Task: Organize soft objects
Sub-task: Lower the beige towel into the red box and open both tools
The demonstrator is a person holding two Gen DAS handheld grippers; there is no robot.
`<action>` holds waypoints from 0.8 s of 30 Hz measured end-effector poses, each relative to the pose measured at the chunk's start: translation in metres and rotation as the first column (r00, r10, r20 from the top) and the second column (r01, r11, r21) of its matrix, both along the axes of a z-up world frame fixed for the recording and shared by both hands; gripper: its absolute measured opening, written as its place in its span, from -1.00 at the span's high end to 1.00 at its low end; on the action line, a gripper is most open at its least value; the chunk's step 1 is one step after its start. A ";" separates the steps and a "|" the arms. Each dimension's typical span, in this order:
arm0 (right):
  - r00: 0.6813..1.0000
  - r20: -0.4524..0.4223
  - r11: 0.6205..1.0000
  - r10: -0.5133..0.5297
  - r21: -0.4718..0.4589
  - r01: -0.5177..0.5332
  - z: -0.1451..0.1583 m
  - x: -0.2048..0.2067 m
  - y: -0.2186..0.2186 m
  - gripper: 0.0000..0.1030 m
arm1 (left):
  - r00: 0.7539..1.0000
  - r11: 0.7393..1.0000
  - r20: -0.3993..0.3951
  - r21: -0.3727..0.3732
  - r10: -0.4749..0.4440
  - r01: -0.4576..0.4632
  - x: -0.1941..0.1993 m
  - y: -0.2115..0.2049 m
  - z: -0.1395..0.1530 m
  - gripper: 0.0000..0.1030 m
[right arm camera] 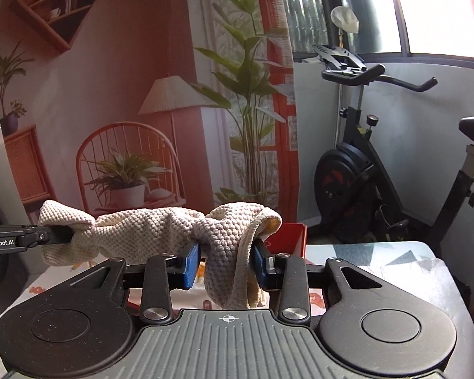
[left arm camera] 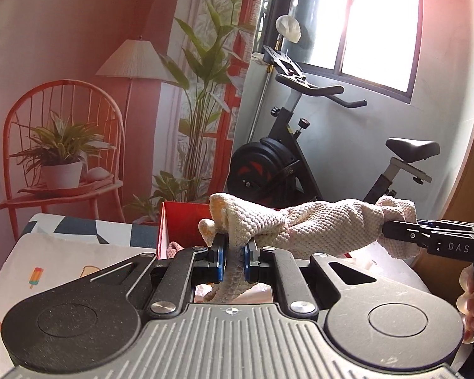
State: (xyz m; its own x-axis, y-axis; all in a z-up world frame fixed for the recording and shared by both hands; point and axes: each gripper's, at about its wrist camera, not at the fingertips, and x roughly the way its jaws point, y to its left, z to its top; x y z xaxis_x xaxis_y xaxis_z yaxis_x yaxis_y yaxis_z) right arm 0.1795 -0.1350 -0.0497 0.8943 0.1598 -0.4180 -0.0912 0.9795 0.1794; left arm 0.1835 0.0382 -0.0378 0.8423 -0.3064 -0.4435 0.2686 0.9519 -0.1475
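- The cream knitted cloth (left arm camera: pixel 325 224) hangs in the air between my two grippers, stretched into a bunched rope above the red box (left arm camera: pixel 186 218) and the patterned table cover (left arm camera: pixel 63 252).
- My left gripper (left arm camera: pixel 233 260) is clamped tight on one gathered end, pads nearly together with a tail dangling below.
- My right gripper (right arm camera: pixel 226 263) pinches the other end, blue pads (right arm camera: pixel 191 267) wider apart around a thick fold.
- That thick fold is my worry: only loose loops may be caught, and a pull could slide the weave out.
- If one end drops, the cloth could swing down and miss the box.
- Pulling my hands apart could stretch the knit or snag it on a pad edge.
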 end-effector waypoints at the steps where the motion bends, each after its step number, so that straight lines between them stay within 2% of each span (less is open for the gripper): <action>1: 1.000 -0.004 1.000 0.000 -0.006 0.000 0.000 0.004 0.000 0.38 | 1.000 1.000 -0.004 -0.001 0.003 -0.003 0.005 0.002 0.000 0.76; 9: 1.000 -0.029 1.000 -0.008 0.009 0.008 -0.006 0.039 0.001 0.38 | 0.999 1.000 -0.028 0.017 0.022 -0.021 0.034 -0.001 -0.001 0.76; 17: 0.997 -0.072 1.000 -0.008 0.009 0.009 -0.020 0.073 -0.003 0.38 | 0.996 0.999 -0.087 0.031 0.034 -0.032 0.069 -0.003 -0.011 0.76; 24: 0.987 -0.161 1.000 -0.019 -0.027 0.014 -0.047 0.105 -0.002 0.39 | 0.983 0.996 -0.183 0.085 -0.010 0.026 0.099 -0.011 -0.033 0.76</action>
State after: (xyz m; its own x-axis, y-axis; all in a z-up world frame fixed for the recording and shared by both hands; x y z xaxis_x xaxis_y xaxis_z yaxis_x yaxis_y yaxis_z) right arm 0.2842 -0.1367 -0.0964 0.8175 0.1329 -0.5605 -0.0470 0.9852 0.1650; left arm 0.2820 0.0267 -0.0707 0.7396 -0.2747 -0.6145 0.2623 0.9584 -0.1127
